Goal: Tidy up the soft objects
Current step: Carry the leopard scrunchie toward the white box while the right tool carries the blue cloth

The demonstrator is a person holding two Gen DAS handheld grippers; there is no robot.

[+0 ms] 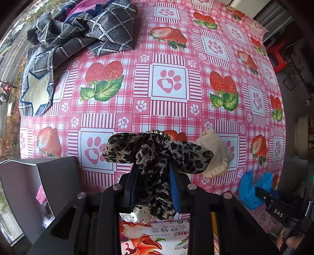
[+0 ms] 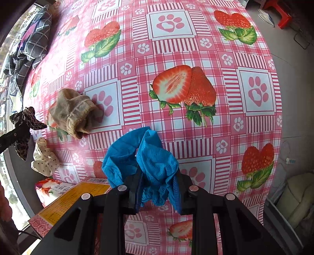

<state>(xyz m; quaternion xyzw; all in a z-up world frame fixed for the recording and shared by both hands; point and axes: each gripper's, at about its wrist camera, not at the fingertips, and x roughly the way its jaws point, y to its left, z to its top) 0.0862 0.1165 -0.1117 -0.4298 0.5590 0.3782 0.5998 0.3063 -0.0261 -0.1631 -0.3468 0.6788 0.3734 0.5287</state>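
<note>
You're gripping a leopard-print scrunchie (image 1: 157, 157) w/ the left gripper (image 1: 153, 184): jaws are closing tight on its middle, fabric bunching out above and below the fingers, so it's hanging clear of the table. Right gripper (image 2: 157, 188) is clamping a crumpled blue disposable glove (image 2: 141, 162), jaws nearly together w/ the glove puffing up over the tips.

Just past the scrunchie, a beige sock (image 2: 74, 111) is lying on the strawberry-and-paw tablecloth (image 1: 168, 82), cuff end pointing toward you. A white polka-dot scrunchie (image 2: 44, 158) is sitting near the table's front edge, beside a printed carton (image 2: 64, 194) w/ flower artwork; in the left view it's peeking out right under the left jaws.

An open grey box (image 1: 39, 186) is standing at front left, next to the left gripper. Far back-left corner, a rumpled grey checked cloth (image 1: 78, 33) is lying in a heap. A red stool (image 2: 278, 13) is standing on the floor beyond the table.
</note>
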